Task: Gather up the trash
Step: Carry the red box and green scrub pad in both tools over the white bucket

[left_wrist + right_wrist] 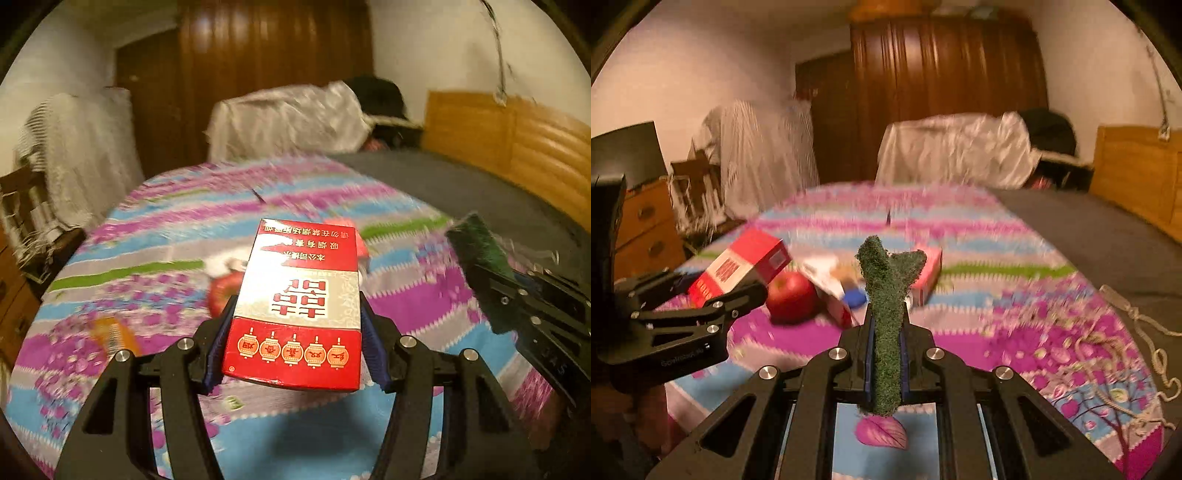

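My left gripper (295, 343) is shut on a red and silver cigarette box (299, 302) and holds it above the bed; the box also shows in the right wrist view (738, 267). My right gripper (886, 354) is shut on a green scouring pad (888, 317), which also shows at the right of the left wrist view (480, 247). On the flowered bedspread (1015, 310) lie a red apple (792, 297), a torn white and red wrapper (831, 284) with a blue bit, and a pink box (929, 275).
An orange wrapper (114, 334) lies on the bedspread at the left. A dark grey blanket (1108, 240) covers the bed's right side, with a thin cord (1145, 332) on it. A wooden headboard (1137, 173), a drawer chest (646, 229) and cloth-covered furniture (956, 151) stand around.
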A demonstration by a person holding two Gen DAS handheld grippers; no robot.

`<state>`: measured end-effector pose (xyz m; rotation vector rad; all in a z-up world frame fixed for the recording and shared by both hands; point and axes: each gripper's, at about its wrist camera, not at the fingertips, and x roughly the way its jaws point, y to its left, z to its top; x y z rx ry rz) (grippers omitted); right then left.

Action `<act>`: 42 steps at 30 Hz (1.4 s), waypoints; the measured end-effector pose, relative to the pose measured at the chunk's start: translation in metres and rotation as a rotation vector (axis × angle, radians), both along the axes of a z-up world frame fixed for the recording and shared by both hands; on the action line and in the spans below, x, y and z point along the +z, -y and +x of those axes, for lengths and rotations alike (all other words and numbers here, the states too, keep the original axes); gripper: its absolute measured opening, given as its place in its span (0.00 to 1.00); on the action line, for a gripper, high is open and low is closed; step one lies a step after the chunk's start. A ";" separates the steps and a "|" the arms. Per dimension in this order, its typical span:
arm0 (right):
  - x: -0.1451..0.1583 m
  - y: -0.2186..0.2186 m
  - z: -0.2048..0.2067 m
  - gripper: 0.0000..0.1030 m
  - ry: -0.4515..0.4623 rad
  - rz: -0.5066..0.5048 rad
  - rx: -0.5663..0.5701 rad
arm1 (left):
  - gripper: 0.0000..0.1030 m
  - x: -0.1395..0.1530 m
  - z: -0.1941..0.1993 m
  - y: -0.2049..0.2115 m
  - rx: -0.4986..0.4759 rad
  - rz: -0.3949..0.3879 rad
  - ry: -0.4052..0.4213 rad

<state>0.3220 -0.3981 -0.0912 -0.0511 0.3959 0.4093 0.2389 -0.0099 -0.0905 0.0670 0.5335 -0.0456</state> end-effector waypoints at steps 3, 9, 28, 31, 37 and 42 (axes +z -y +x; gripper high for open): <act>0.020 -0.005 -0.023 0.11 0.076 -0.001 -0.025 | 0.56 0.014 -0.017 -0.004 0.044 -0.015 0.060; 0.045 -0.010 -0.057 0.12 0.155 0.004 -0.056 | 0.56 0.031 -0.033 -0.011 0.096 -0.058 0.106; 0.072 -0.047 -0.077 0.12 0.180 -0.016 0.019 | 0.56 0.052 -0.060 -0.045 0.151 -0.069 0.131; 0.076 -0.060 -0.074 0.12 0.179 -0.018 0.045 | 0.56 0.054 -0.062 -0.057 0.174 -0.068 0.137; 0.084 -0.103 -0.072 0.12 0.180 -0.030 0.115 | 0.56 0.059 -0.069 -0.093 0.242 -0.069 0.146; 0.091 -0.152 -0.075 0.12 0.184 -0.030 0.193 | 0.56 0.064 -0.076 -0.132 0.309 -0.071 0.155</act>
